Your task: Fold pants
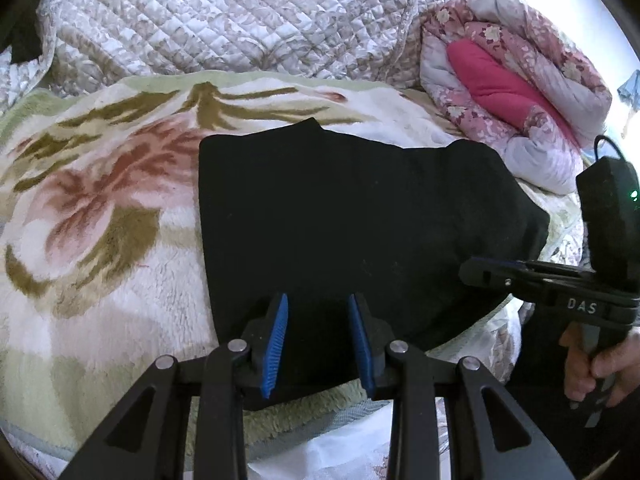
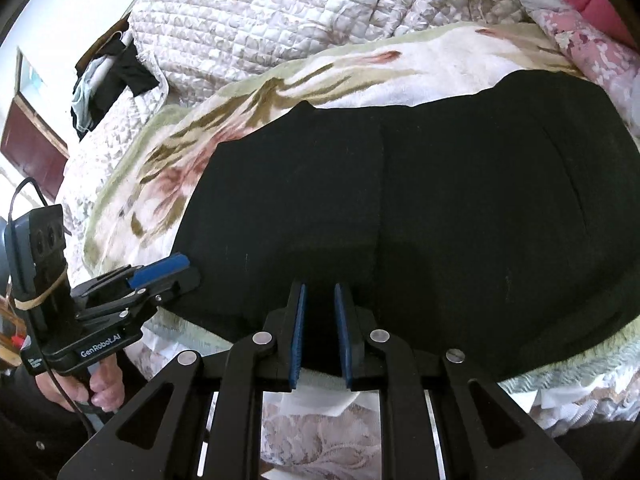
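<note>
Both sets of tongs sit at the near hem: the left tongs (image 1: 318, 344) gape open with nothing in them, and the right tongs (image 2: 320, 332) are part open and empty too, probably lined up to pinch that edge. The black fabric pants (image 1: 352, 220) lie folded flat on the fluffy floral blanket (image 1: 100, 208) on the bed, quilted cover (image 1: 224, 20) behind.

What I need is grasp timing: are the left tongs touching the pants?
Cannot tell. Right wrist view shows the left tongs side-on at the pants edge, but black finger against black cloth hides any contact or gap.
</note>
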`<state>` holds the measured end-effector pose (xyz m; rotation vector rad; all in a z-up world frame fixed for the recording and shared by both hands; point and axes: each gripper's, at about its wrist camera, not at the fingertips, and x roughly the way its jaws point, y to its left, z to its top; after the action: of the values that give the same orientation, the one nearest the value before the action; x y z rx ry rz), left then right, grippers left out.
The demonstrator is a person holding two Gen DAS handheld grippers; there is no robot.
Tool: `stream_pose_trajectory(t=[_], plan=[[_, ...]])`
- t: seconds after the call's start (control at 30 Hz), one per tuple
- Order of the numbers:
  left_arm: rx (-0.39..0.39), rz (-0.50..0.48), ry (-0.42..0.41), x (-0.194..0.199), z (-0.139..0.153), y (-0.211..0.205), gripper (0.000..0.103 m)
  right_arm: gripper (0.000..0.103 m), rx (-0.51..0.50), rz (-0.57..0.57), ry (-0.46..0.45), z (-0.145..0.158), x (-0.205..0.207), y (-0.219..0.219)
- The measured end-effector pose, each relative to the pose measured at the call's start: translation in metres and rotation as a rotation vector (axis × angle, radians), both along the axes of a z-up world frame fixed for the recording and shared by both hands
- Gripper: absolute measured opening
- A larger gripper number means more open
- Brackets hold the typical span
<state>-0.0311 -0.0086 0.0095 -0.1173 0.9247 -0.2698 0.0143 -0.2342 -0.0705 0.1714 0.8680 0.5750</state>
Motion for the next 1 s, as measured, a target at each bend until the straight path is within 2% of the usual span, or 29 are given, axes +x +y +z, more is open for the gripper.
stream_pose_trajectory(t=[0.17, 0.23, 0.43, 0.53, 0.57, 0.67, 0.77, 1.0], plan=[[0.005, 0.004, 0.014, -0.001, 0.005, 0.002, 0.034, 0.015, -0.043, -0.009, -0.066, 0.013, -0.008, -0.001], [0.015, 0.006, 0.018, 0.001, 0.009, 0.002, 0.034, 0.016, -0.026, -0.022, -0.093, 0.019, -0.009, -0.003], [0.039, 0.027, 0.0, 0.015, 0.015, 0.004, 0.034, 0.017, -0.045, 0.002, -0.107, 0.023, 0.005, 0.011], [0.055, 0.034, 0.032, 0.022, 0.005, 0.005, 0.034, 0.017, -0.078, -0.02, -0.023, 0.006, 0.022, 0.013], [0.051, 0.035, 0.037, 0.023, 0.002, 0.005, 0.034, 0.017, -0.042, -0.028, -0.028, 0.007, 0.022, 0.009], [0.065, 0.028, 0.025, 0.021, 0.006, 0.003, 0.034, 0.017, -0.071, -0.051, -0.075, 0.018, 0.024, 0.009], [0.057, 0.036, 0.028, 0.027, 0.007, 0.005, 0.034, 0.017, -0.04, -0.049, -0.071, 0.022, 0.034, 0.01], [0.07, 0.057, 0.024, 0.045, 0.006, 0.008, 0.034, 0.017, -0.062, -0.008, -0.104, 0.027, 0.061, 0.034]])
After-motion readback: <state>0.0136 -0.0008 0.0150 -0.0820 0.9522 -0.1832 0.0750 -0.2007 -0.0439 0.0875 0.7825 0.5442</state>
